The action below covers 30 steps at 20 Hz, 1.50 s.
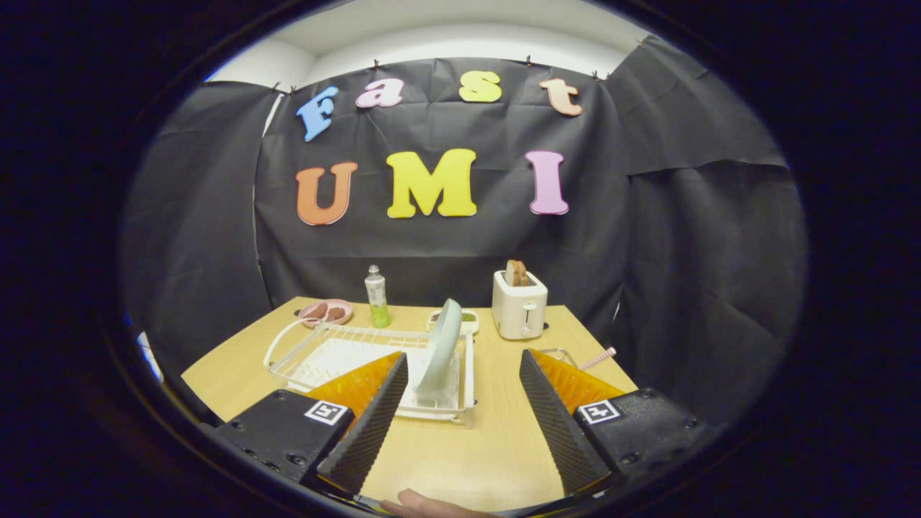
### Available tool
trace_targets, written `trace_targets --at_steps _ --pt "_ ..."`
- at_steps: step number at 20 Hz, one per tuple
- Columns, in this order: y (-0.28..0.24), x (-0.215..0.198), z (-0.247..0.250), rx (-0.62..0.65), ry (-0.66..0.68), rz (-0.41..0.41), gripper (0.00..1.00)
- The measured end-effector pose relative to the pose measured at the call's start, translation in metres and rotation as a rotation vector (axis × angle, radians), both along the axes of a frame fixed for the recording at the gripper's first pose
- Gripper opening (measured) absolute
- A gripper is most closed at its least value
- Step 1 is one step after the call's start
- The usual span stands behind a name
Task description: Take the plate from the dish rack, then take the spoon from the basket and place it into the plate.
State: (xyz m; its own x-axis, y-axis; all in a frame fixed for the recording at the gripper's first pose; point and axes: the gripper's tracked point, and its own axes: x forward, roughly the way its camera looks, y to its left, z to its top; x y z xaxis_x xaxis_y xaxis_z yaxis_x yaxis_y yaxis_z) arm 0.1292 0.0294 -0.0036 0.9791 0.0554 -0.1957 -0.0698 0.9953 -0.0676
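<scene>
We judge the first step is barely begun: our gripper [460,414] stands released, its fingers wide apart and short of the one pale plate [440,345] upright in the one white dish rack [302,345], so next we must close in on its rim, the one pink-handled spoon [599,357] waiting in the basket [560,354] beyond the right finger.

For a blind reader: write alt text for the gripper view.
The open tool hovers over a wooden table, aimed at a pale plate standing upright in a white dish rack. Beyond stand a toaster and a bottle.
</scene>
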Motion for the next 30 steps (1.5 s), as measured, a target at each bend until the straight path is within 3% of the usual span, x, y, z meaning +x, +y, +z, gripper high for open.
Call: trace_targets --at_steps 6,9,13,15,19,22,26,30 --pt "0.025 0.101 0.011 -0.167 0.212 0.002 1.00" --pt "0.037 0.141 0.008 -0.183 0.330 -0.003 1.00" --pt "0.035 0.184 0.000 -0.205 0.435 -0.078 1.00" --pt "0.034 0.198 -0.006 -0.221 0.496 -0.115 0.95" --pt "0.026 0.211 -0.015 -0.291 0.608 -0.191 0.62" --pt "0.030 0.216 -0.018 -0.265 0.702 -0.219 0.36" --pt "0.018 0.207 -0.018 -0.396 0.814 -0.266 0.22" --pt "0.030 0.203 -0.002 -0.506 0.784 -0.319 0.15"
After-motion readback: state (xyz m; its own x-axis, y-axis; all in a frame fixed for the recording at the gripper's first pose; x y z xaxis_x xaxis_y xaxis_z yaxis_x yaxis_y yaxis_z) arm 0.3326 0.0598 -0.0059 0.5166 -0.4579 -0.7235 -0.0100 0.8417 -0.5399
